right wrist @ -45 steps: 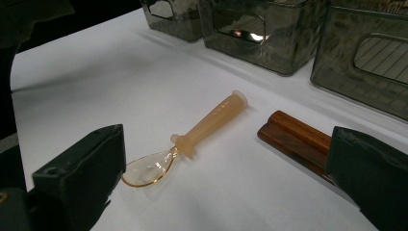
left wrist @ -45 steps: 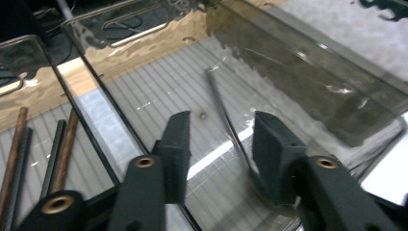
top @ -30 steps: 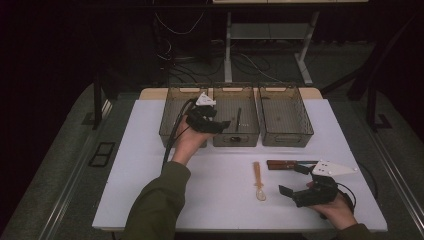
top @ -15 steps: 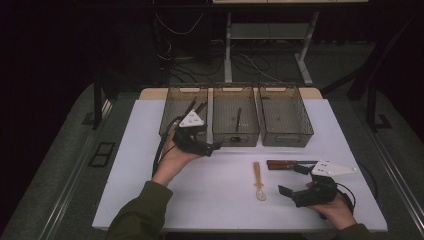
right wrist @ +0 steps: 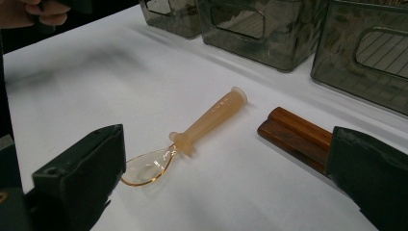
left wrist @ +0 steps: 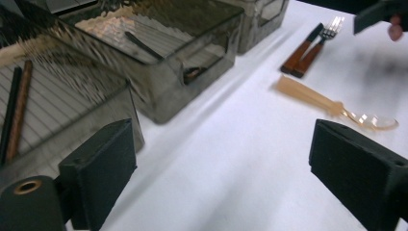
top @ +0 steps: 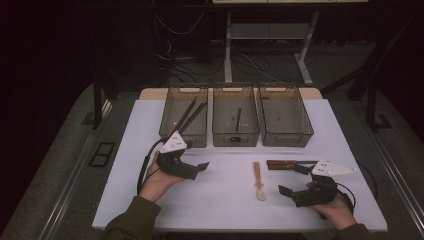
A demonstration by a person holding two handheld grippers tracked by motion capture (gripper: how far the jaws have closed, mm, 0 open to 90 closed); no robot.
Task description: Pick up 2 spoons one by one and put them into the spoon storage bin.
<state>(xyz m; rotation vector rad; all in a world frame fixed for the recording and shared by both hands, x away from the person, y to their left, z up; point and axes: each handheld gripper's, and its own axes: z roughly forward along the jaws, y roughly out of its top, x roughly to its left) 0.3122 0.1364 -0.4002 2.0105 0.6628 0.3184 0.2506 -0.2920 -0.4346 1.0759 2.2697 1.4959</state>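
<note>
Lying lengthwise, spoon (top: 258, 181), bowl toward person

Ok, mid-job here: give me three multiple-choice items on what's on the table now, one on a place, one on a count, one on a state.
1. Where does the translucent orange spoon lie?
A. in the middle bin
B. on the white table between the two grippers
C. in the right gripper's jaws

2. How many clear bins stand in the row at the far side of the table?
A. two
B. three
C. four

3. How do the left gripper jaws stand?
A. open, nothing between them
B. shut on the spoon
C. shut on a chopstick

Answers:
1 B: the high view shows the spoon flat on the table, left of the right gripper and right of the left one.
2 B: left bin, middle bin and right bin.
3 A: the left gripper view shows both pads wide apart over bare table, having just been opening.
</note>
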